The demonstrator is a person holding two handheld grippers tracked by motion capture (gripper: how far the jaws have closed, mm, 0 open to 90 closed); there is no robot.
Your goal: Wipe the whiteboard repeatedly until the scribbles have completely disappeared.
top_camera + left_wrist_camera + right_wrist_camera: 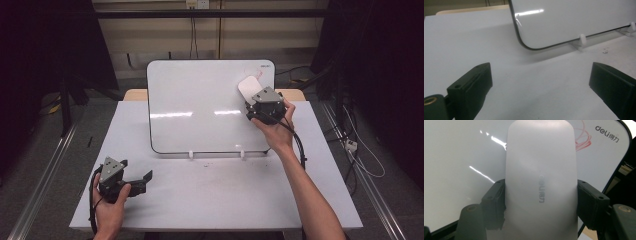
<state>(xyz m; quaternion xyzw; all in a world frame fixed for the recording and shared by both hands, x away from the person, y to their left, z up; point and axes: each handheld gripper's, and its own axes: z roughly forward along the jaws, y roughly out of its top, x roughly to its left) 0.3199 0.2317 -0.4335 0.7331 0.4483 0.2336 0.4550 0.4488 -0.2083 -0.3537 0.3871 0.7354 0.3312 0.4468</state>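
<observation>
Between the 2 black jaws of the right gripper [541, 202] sits a white, rounded plastic whiteboard eraser [541, 182] with grey lettering on its back, pinched at both long sides by the pads, as the right gripper view shows. From the high view that right gripper [256, 102] holds the eraser [248, 87] against the upper right part of a white, round-cornered whiteboard with a thin dark rim [200, 107], which stands tilted on 2 small white feet. Just beside the eraser's top lie faint red pen scribbles [582, 137], near the board's printed brand mark in its top right corner. Down at the near left of the white rectangular table [215, 192], the left gripper [142, 179] rests low in the person's hand, well apart from the board, its jaws spread wide with nothing between them. Its own view shows the left gripper [540, 82] open over bare tabletop, facing the board's lower left corner
</observation>
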